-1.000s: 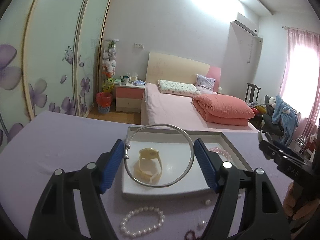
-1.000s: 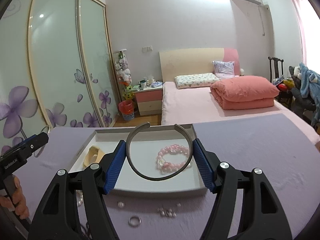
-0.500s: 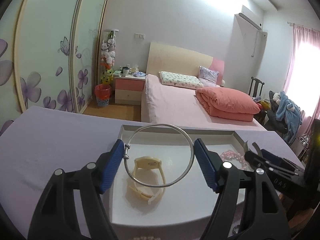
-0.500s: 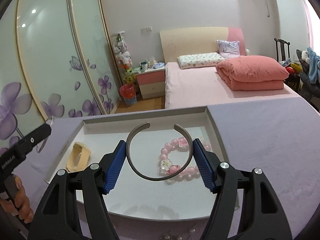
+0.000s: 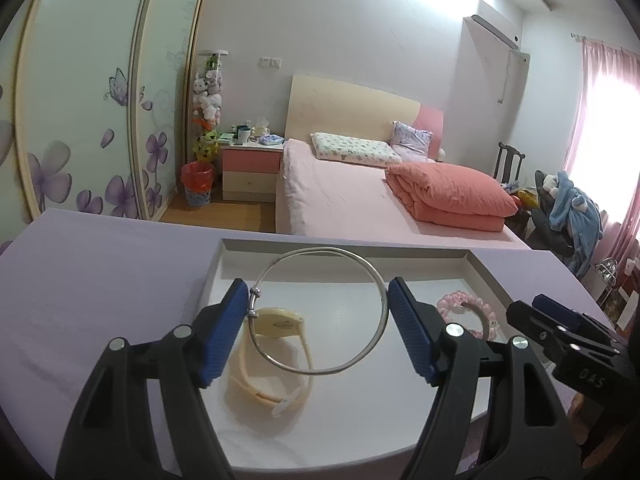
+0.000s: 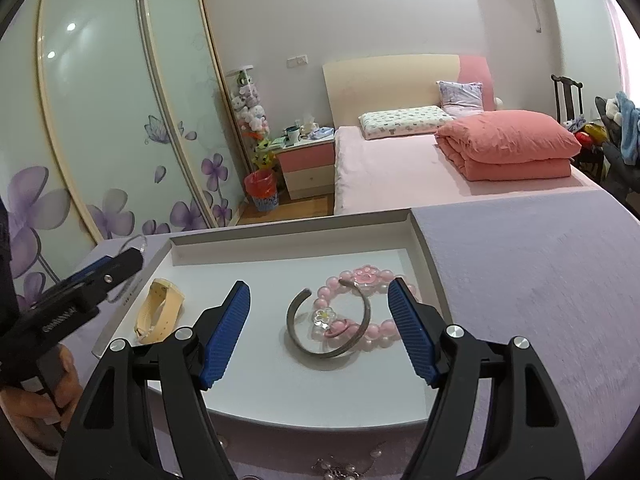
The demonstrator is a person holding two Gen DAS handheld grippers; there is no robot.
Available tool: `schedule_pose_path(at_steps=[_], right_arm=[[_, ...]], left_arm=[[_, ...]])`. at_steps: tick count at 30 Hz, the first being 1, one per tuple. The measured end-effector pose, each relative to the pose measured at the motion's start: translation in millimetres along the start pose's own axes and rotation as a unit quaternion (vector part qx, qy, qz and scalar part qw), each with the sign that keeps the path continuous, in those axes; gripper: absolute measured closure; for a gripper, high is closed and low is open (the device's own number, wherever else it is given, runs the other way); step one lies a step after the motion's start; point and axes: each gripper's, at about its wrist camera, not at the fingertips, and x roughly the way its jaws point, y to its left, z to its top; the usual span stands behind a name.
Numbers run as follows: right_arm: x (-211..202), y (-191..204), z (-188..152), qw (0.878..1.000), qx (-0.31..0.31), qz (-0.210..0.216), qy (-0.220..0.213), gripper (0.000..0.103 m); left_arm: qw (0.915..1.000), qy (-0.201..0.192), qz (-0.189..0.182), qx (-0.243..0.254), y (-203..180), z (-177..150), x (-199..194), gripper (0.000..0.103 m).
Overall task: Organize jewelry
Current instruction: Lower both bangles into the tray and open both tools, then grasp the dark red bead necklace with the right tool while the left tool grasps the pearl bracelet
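Two bangles are on the go here, one per hand. Nearest in the right wrist view, the right hand-held gripper has its jaws opening, and the grey open cuff lies flat in the white tray, clear of both pads and partly overlapping the pink bead bracelet with its little flower charm. So that piece looks delivered.

Over on the left side, the left hand-held gripper is clamped on the thin silver bangle, pads pressing either side of the ring, held above the near-left part of the tray, right over the cream watch. I'd say the step in hand is the drop-off for that one. The next move calls for lowering a touch and letting go, ideally nudged toward the bare middle of the tray so it doesn't land tangled on the watch strap.

Loose beads and a chain sit on the purple surface just in front of the tray, so there's more sorting left. Beyond the surface there's the bed with a folded orange quilt.
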Motion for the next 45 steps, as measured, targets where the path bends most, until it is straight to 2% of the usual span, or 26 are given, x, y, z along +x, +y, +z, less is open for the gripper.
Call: schedule_pose_path(at_steps=[7,20,29,35,37,45], right_arm=[[0,-4,2,1.000,0.003,0.005,-0.003,0.031],[4,-1,-2,1.000,-0.007,0.004,0.002,0.032],[-8,6,-9,1.000,-0.017,0.002,0.002,0.032],[-34,19,-33,0.999,-0.030,0.014,0.028,0.032],[-43,24,-44,0.998,-0.036,0.021,0.040,0.032],[-75,52,-96,0.992,-0.055,0.049,0.103,0.032]], left_arm=[[1.0000,0.006,-0.001,-0.005,-2,0,13,0.032],[0.9998,-0.010,0.010,-0.013,5,4,7,0.032],[0.9996,-0.016,0.017,-0.014,15,0,-18,0.032],[0.9997,-0.009,0.018,-0.012,32,-18,-53,0.031],[0.9997,-0.006,0.019,-0.013,39,-27,-68,0.028],[0.9995,0.008,0.029,-0.008,52,-51,-92,0.027]])
